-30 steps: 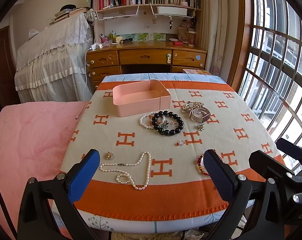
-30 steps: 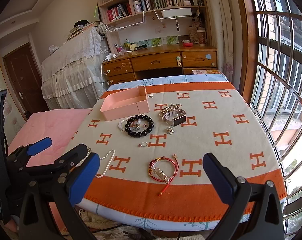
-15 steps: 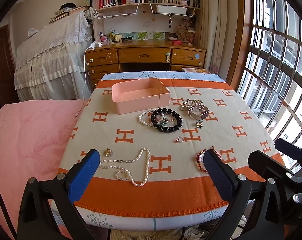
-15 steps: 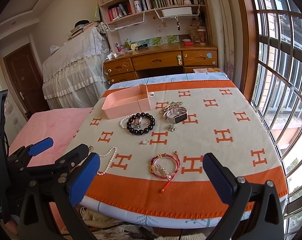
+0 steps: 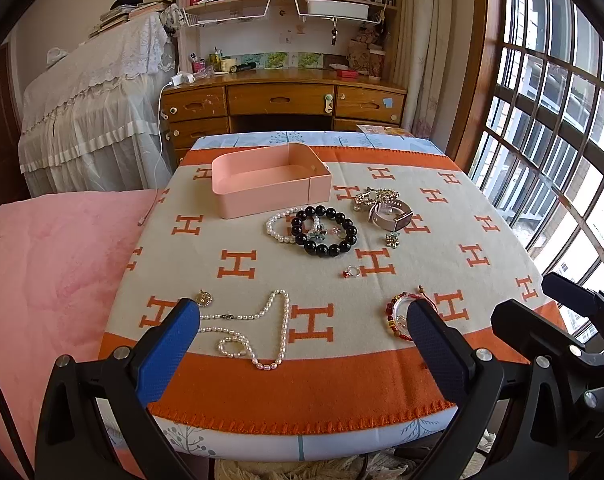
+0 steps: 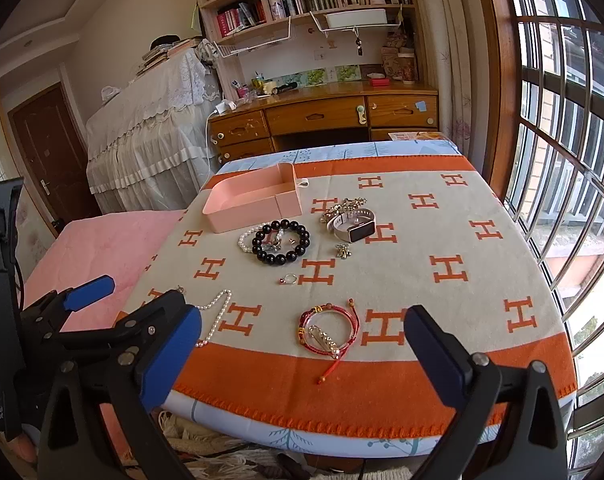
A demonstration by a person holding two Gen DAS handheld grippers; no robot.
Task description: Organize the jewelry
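Observation:
An empty pink box [image 5: 267, 184] [image 6: 253, 202] stands at the far side of the orange-and-beige cloth [image 5: 261, 380]. In front of it lie a black bead bracelet [image 5: 326, 231] [image 6: 281, 242] over a small pearl bracelet [image 5: 277, 226], a watch [image 5: 392, 218] [image 6: 354, 226], a ring [image 5: 352, 271] [image 6: 289, 279], a pearl necklace [image 5: 257, 328] and a red cord bracelet [image 6: 330, 330] [image 5: 398, 316]. My left gripper [image 5: 302, 340] is open, held above the near edge around the necklace. My right gripper [image 6: 302, 344] is open, framing the red bracelet. Both are empty.
A wooden desk [image 5: 281, 100] with shelves stands behind the table. A pink blanket [image 5: 49, 260] lies to the left. A barred window [image 6: 562, 160] runs along the right. A lace-covered piece of furniture [image 5: 93, 92] stands at the back left.
Both grippers have drawn back a little from the table, so the jewelry sits slightly farther up in view. Nothing on the cloth has moved.

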